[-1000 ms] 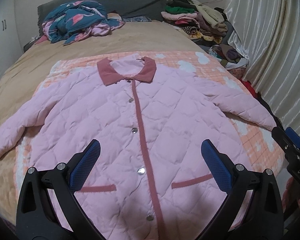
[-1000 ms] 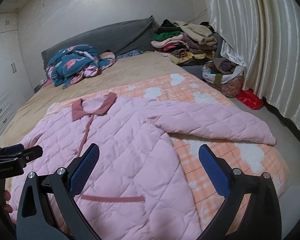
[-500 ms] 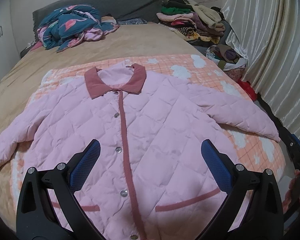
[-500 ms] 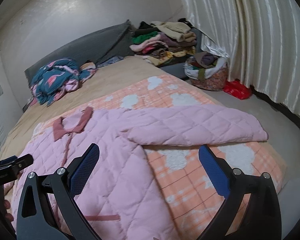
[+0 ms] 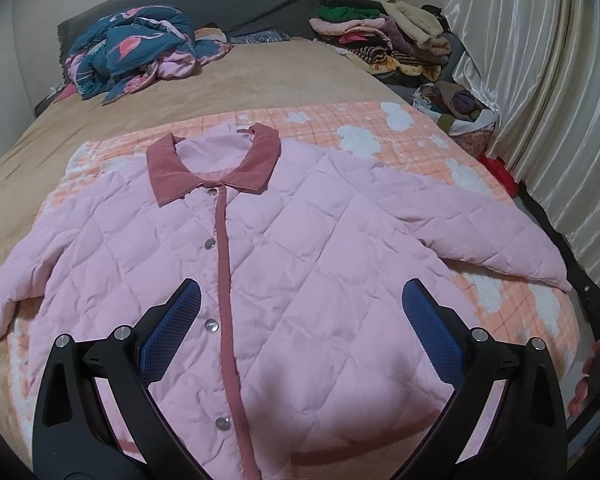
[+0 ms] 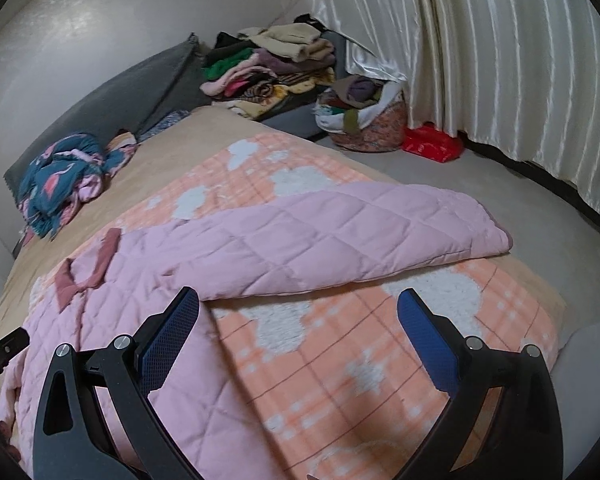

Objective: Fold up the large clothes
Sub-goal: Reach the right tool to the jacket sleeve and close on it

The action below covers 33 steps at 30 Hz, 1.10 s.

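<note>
both grippers, left gripper point(image 5: 300, 332) and right gripper point(image 6: 298, 330), gape empty over pink jacket point(image 5: 300, 240), spread flat, buttoned, ready for sleeve fold.

Home bedroom. Bed point(image 5: 260, 80) with tan cover fills most of the view, grey headboard point(image 5: 204, 4) at far end against a white wall. Orange check blanket point(image 6: 340, 360) on the near half. Crumpled teal quilt point(image 5: 132, 52) far left, stacked clothes point(image 6: 272, 68) far right, full laundry bag point(image 6: 364, 120) on the floor, pale curtains point(image 6: 500, 60) right.
</note>
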Tool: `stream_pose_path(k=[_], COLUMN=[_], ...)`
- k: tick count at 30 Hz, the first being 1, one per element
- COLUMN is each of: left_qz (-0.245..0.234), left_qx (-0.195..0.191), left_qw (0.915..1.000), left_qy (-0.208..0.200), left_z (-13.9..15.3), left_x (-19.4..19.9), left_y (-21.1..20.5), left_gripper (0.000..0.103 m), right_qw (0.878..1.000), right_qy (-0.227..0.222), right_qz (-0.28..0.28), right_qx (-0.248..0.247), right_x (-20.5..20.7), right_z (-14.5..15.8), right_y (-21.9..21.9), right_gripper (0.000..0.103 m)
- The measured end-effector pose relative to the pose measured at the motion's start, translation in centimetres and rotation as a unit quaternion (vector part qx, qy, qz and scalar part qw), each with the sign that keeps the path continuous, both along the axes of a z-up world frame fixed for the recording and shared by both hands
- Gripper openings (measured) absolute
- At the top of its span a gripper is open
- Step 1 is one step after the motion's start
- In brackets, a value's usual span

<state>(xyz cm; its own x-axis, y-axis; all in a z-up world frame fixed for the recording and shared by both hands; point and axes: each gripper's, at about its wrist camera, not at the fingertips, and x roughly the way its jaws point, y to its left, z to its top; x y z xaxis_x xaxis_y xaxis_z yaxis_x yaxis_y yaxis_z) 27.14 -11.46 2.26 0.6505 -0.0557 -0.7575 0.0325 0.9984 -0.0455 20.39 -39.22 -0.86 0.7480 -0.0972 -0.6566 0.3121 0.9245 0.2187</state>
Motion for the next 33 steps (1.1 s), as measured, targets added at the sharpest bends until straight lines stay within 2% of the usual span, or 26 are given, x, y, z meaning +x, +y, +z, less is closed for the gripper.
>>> stream_pose_path(k=[10, 14, 20, 27, 29, 33], left_qz=[-0.008, -0.010, -0.005, 0.010, 0.014, 0.030], left_qx=[0.012, 0.014, 0.014, 0.020, 0.020, 0.031], left_qw=[0.9997, 0.9993, 0.9993, 0.9987, 0.9986, 0.9982], left_qy=[0.022, 0.033, 0.035, 0.046, 0.047, 0.041], left_z=[-2.6, -3.7, -4.7, -5.4, -5.4, -5.0], left_x=[2.5, 3.5, 4.6, 5.6, 5.6, 5.6], left_y=[-0.9, -0.9, -0.7, 0.8, 1.5, 3.3], left_gripper=[0.095, 0.095, 0.095, 0.095, 0.095, 0.095], right_qw=[0.995, 0.991, 0.984, 0.964, 0.965, 0.965], right_qy=[0.045, 0.051, 0.051, 0.047, 0.041, 0.027], right_qz=[-0.064, -0.095, -0.110, -0.158, -0.170, -0.183], right_qx=[0.065, 0.084, 0.132, 0.207, 0.195, 0.186], right_x=[3.5, 4.8, 6.4, 7.8, 8.3, 8.9], right_z=[-5.0, -6.7, -8.4, -11.2, -11.5, -11.8], right_y=[-5.6, -7.9, -10.3, -14.2, -14.9, -15.9], right_gripper=[0.099, 0.099, 0.099, 0.099, 0.088, 0.078])
